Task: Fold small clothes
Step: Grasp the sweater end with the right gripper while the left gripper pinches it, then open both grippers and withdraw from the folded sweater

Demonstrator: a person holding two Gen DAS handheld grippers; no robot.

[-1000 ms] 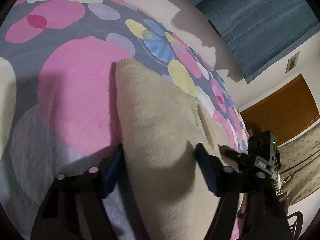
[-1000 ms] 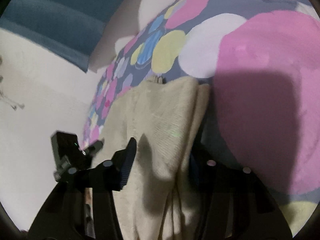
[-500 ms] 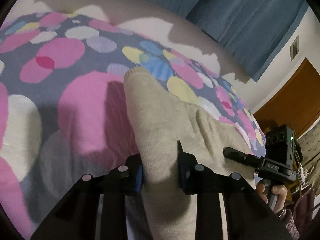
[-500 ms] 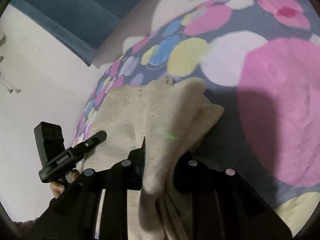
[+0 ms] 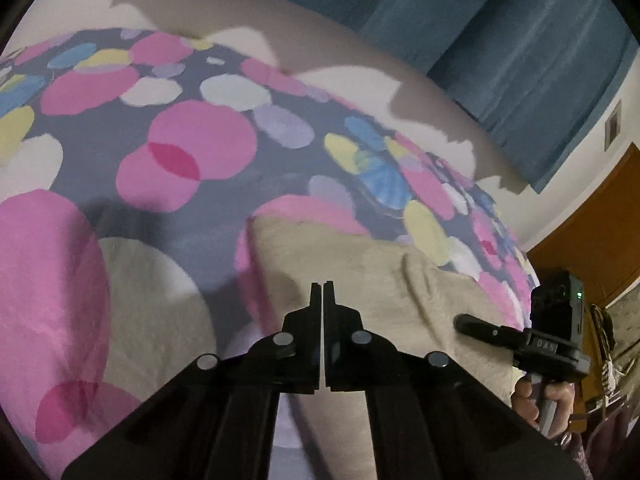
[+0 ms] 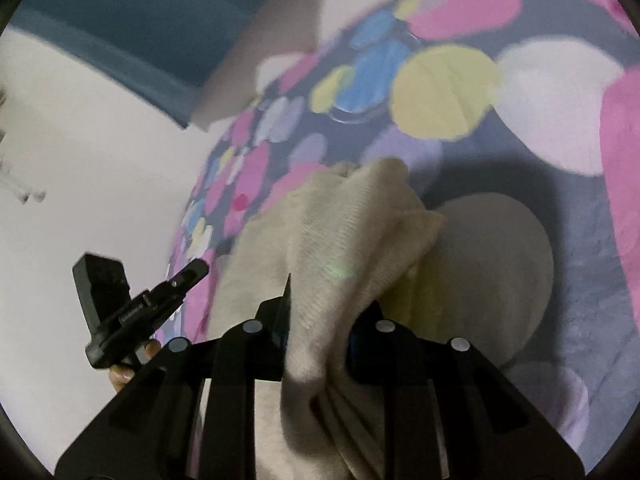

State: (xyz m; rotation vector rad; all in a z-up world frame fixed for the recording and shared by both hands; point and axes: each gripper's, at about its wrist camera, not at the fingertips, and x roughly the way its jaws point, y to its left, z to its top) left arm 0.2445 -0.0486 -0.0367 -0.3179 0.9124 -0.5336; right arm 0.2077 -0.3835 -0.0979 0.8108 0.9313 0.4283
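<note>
The left gripper (image 5: 322, 286) has snapped fully shut, its two black jaws pressed flat together with no cloth showing between them; a second ago those same jaws straddled the near edge of the beige knit garment (image 5: 360, 280), so the cloth seems to have slipped out as they closed, or is pinched only below where the camera can see. The garment now lies ahead of and under that gripper on the spotted bedspread (image 5: 192, 160), its far-left corner flat and its right part rumpled. The right gripper (image 6: 320, 312) has a firm pinch on a bunched fold of the same garment (image 6: 348, 240), the cloth rising between the jaws in a raised ridge and draping down toward the near side. It has carried that edge up off the bed compared with a second ago. For the fold, this likely means only one side is truly lifted: if the left side has no hold, the garment would drag unevenly, and a fresh grasp there looks necessary.
</note>
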